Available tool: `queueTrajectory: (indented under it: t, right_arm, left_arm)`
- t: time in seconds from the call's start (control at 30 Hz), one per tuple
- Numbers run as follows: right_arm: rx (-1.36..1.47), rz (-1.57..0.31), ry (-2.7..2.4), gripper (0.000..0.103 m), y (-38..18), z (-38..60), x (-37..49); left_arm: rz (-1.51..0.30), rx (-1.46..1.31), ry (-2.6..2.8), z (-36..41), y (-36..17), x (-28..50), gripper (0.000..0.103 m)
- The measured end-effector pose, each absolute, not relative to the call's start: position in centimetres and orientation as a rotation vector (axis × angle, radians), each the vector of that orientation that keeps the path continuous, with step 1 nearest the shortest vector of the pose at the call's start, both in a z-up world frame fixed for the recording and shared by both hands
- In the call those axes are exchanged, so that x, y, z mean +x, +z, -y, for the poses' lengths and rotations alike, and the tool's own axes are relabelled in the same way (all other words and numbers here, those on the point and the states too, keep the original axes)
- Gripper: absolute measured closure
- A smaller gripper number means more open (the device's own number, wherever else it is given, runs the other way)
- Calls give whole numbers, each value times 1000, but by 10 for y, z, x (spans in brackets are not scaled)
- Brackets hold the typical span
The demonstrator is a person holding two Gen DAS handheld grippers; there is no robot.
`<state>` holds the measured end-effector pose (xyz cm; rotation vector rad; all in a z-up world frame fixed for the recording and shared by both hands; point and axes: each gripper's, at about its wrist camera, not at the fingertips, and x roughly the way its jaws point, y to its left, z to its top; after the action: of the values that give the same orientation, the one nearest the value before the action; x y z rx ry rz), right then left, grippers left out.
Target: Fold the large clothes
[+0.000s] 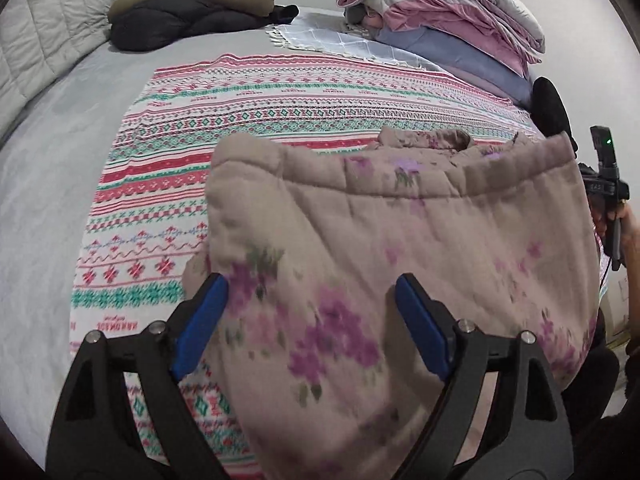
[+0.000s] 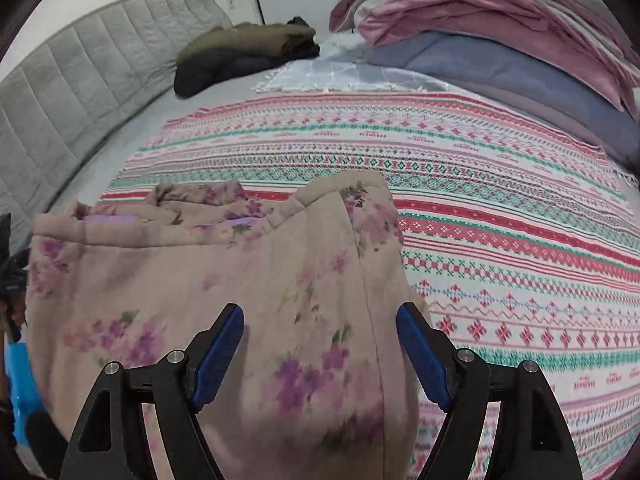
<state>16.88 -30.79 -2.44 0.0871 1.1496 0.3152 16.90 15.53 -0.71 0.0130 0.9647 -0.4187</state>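
A padded beige garment with purple flowers [image 1: 400,248] lies partly folded on a striped red, green and white blanket [image 1: 180,168] on the bed. My left gripper [image 1: 312,292] is open, its blue pads [image 1: 208,312] spread over the garment's left part. My right gripper [image 2: 320,320] is open too, its blue pads [image 2: 420,348] spread over the garment's right part [image 2: 224,288]. Neither gripper holds the cloth. The blanket [image 2: 500,200] stretches to the right in the right wrist view. The garment's near edge is hidden below both grippers.
A dark and olive jacket [image 1: 188,16] lies at the far side of the bed. A stack of folded pink, grey and blue bedding [image 1: 440,16] sits at the far right. A grey quilted headboard [image 2: 80,92] runs along the left. The right device [image 1: 608,188] shows at the right edge.
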Motion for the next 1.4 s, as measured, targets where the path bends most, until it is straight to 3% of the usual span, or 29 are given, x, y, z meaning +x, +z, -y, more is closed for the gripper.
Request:
queueTrajectory:
  t: [0.1,0.13,0.17,0.2,0.23,0.27,0.43,0.57,0.7,0.93,1.1,1.2,1.3,1.33,1.4]
  right_arm:
    - [93,-1174,298,25,-41,303,187]
    - [107,-1172,299,28,-44,304,189]
    - [113,-1163,299,42,-46,303,190]
    - [107,-1156,292,63,-45,302,189]
    - [101,-1141,278,75,-43,302,189]
    - [120,-1123,275,81,-40,304,189]
    - [153,-933,256,87,0,305,179]
    - [178,-803,201,87,34,313,191]
    - [203,-796,156,87,38,322,214]
    - [237,-1044,32,87,-47,338,262]
    - [268,-1188,-2,84,-94,343,263]
    - [228,-1170,-7,76,-82,340,258]
    - [166,-1149,-9,69,-63,336,246]
    - [157,-1146,-12,68,-58,335,244]
    - [154,-1140,-17,60,-45,333,231]
  left_arm:
    - [-980,-8,-421,-152,-9,181,29]
    - [-985,-4,-413,-150,-10,183,41]
    - [-990,2,-403,-148,-10,183,61]
    - [-998,5,-386,-147,-12,184,68]
    - [-997,4,-366,-147,-12,184,74]
    - [-978,-11,-358,-149,-9,183,87]
    - [-804,-154,-334,-165,24,178,94]
    - [-716,-229,-267,-178,49,194,95]
    - [-719,-254,-202,-184,43,229,95]
    - [-938,-167,-96,-171,-34,282,94]
    - [-978,-34,-64,-158,-46,287,94]
    - [-939,34,-59,-151,-30,274,84]
    - [-916,86,-38,-146,-14,258,57]
    - [-902,94,-28,-146,-9,253,44]
    - [-864,75,-41,-147,2,243,34]
